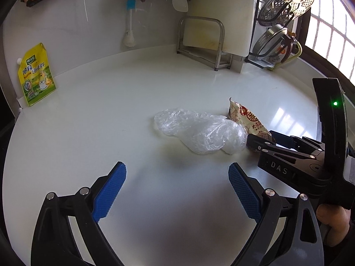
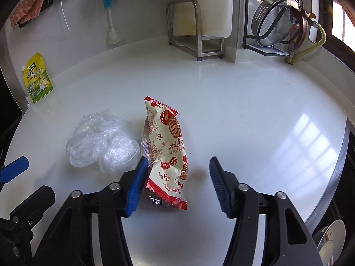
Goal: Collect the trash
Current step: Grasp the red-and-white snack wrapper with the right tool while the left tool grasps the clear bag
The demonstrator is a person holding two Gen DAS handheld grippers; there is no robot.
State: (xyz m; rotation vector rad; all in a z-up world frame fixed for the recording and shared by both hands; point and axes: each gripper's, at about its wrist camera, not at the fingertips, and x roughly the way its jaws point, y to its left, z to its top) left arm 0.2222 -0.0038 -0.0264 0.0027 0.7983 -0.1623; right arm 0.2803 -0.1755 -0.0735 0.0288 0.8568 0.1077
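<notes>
On white countertop [image 2: 244, 102]: red-and-cream snack wrapper [image 2: 165, 153] between right gripper [image 2: 177, 184] pads, left pad touching, right pad clear. Left of it, crumpled clear plastic bag [image 1: 199, 130]. Left gripper [image 1: 177, 190] spread wide, empty, nearer.

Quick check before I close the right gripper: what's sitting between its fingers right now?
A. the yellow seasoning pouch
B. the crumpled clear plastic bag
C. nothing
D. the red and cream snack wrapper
D: the right wrist view shows the snack wrapper lying between the right gripper fingers, with the plastic bag outside them to its left.
</notes>
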